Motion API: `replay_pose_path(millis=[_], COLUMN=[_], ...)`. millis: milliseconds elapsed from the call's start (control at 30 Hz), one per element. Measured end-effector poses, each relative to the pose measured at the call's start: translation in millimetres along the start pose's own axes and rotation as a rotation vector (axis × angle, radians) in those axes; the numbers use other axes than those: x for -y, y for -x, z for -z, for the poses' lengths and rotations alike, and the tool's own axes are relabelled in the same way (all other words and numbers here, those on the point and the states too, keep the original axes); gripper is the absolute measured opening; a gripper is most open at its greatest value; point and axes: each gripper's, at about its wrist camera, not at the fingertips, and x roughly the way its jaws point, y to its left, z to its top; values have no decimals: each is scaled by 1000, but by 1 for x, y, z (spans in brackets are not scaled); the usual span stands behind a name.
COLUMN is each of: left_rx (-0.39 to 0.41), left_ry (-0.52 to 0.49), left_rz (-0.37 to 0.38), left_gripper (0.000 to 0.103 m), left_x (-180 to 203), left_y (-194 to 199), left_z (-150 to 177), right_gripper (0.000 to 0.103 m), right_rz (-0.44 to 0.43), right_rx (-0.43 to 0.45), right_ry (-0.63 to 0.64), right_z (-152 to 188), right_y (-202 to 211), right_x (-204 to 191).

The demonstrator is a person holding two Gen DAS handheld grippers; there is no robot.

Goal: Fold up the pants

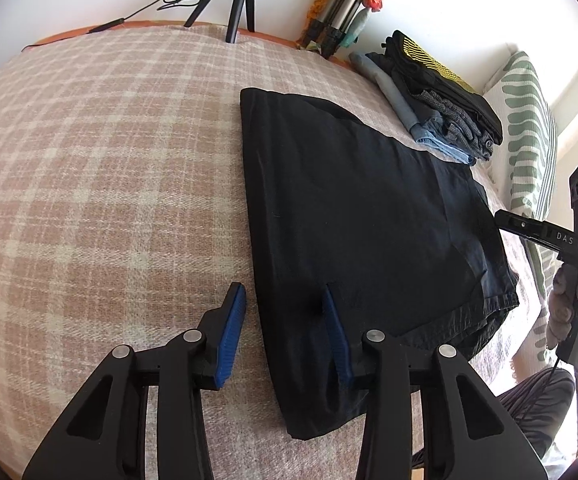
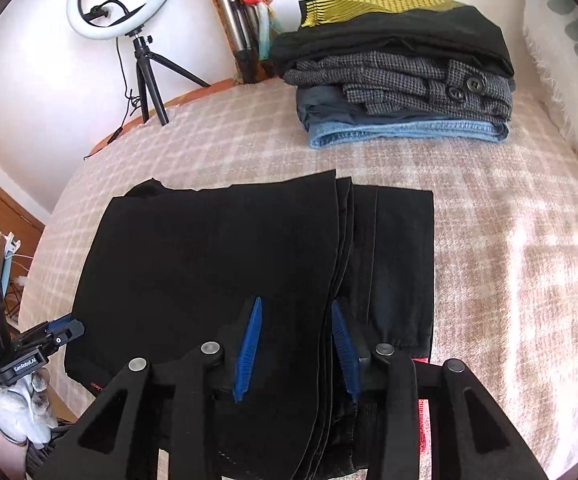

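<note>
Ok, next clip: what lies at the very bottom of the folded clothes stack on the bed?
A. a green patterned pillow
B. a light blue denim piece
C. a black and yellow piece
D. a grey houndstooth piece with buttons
B: in the right wrist view the light blue denim piece lies under the rest of the stack, directly on the plaid blanket.

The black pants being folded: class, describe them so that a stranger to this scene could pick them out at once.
Start at the pink plaid blanket that covers the bed. The folded stack of clothes sits at its far side; nearer the camera, apart from it, lie the black pants. They alone are spread flat and wide, plain black, not piled.
</note>
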Motion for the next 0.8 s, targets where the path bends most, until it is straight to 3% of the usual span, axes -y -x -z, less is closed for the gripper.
replay_pose_path(millis=[167,300,400,467,633,767,800], left_rx=[-9,-13,-9,3,45,71,76], left_ry=[24,50,79,95,100,68,68], left_rz=[38,68,98,111,143,137,138], left_gripper=[28,22,17,14,11,11,11], left_x=[0,-4,-6,-6,-1,8,8], left_y=[1,4,4,5,13,16,16], left_z=[5,6,6,6,2,1,0], right_gripper=[41,40,40,40,43,62,62], right_rz=[-73,-31,-6,4,-87,-212,-232], right_rx=[-36,-109,-103,-123,-123,-152,-162], right_ry=[93,168,199,193,183,186,199], right_z=[20,43,51,48,17,-20,-31], right_y=[-5,-28,-36,-35,-28,-34,-38], right_x=[-31,-45,-46,-48,-74,-111,-123])
